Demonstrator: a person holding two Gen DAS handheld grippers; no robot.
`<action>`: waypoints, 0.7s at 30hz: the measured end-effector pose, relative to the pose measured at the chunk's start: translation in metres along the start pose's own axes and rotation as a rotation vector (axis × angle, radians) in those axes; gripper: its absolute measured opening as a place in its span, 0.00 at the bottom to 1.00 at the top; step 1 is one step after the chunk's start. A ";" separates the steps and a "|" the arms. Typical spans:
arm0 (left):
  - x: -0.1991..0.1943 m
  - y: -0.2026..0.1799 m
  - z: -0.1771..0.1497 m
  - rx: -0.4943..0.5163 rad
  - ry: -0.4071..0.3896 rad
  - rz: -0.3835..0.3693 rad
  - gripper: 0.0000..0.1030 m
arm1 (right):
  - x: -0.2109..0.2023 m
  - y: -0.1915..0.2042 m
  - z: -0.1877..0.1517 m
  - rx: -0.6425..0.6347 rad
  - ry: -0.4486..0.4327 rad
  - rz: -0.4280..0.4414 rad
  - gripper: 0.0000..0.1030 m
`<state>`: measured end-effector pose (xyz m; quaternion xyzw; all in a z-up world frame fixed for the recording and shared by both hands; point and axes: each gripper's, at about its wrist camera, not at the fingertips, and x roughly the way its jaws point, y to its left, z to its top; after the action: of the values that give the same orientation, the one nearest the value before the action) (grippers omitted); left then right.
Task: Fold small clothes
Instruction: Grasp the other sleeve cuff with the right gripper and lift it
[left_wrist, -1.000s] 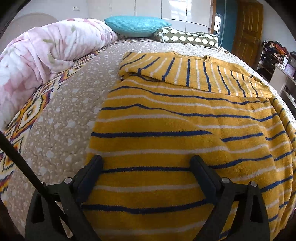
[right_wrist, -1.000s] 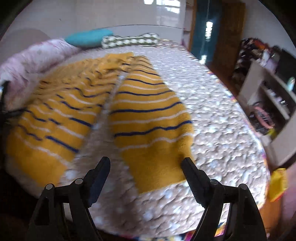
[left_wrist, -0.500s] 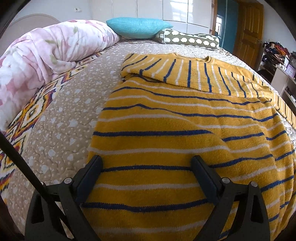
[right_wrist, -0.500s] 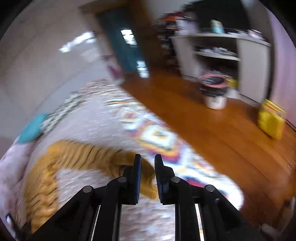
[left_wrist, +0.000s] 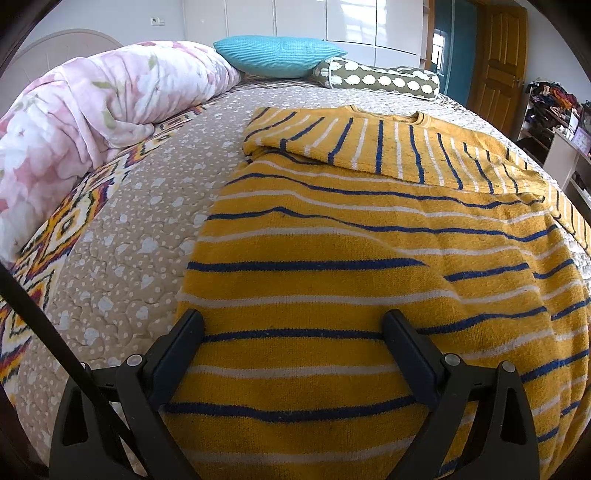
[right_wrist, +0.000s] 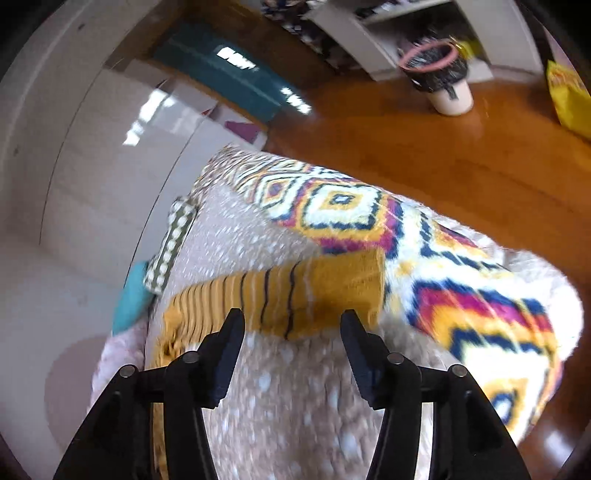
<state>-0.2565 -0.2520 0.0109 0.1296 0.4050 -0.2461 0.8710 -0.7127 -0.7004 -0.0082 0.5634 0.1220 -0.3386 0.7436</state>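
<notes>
A yellow sweater (left_wrist: 351, 240) with blue and white stripes lies flat on the bed, one sleeve (left_wrist: 369, 144) folded across its chest. My left gripper (left_wrist: 291, 321) hovers open over the sweater's lower body, nothing between its fingers. In the right wrist view, tilted and blurred, the other sleeve (right_wrist: 314, 284) stretches out towards the bed's patterned edge. My right gripper (right_wrist: 292, 319) is just short of that sleeve's cuff end with its jaws opening. The cloth lies past the fingertips, not pressed between them.
A rolled pink floral duvet (left_wrist: 92, 110) lies along the left of the bed; a teal pillow (left_wrist: 277, 55) and a spotted bolster (left_wrist: 376, 77) sit at its head. Beyond the bed's patterned border (right_wrist: 461, 295) are wood floor (right_wrist: 406, 140), a bin (right_wrist: 439, 74) and a yellow bag (right_wrist: 569, 96).
The right gripper swung sideways and rolled, went from wide to nearly shut, then parted again; it now faces the sleeve's cuff near the bed's edge. The left gripper has kept still.
</notes>
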 end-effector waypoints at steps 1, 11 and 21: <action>0.000 0.000 0.000 0.000 0.000 0.001 0.94 | 0.006 -0.001 0.003 0.028 0.001 -0.004 0.59; 0.000 0.000 0.000 0.000 0.001 0.000 0.94 | 0.001 0.070 0.053 -0.108 -0.019 0.031 0.10; 0.000 0.001 0.000 -0.001 -0.002 0.000 0.94 | -0.043 0.027 0.005 -0.044 -0.059 0.078 0.10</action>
<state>-0.2555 -0.2511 0.0111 0.1287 0.4044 -0.2459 0.8714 -0.7283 -0.6859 0.0382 0.5412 0.0854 -0.3231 0.7716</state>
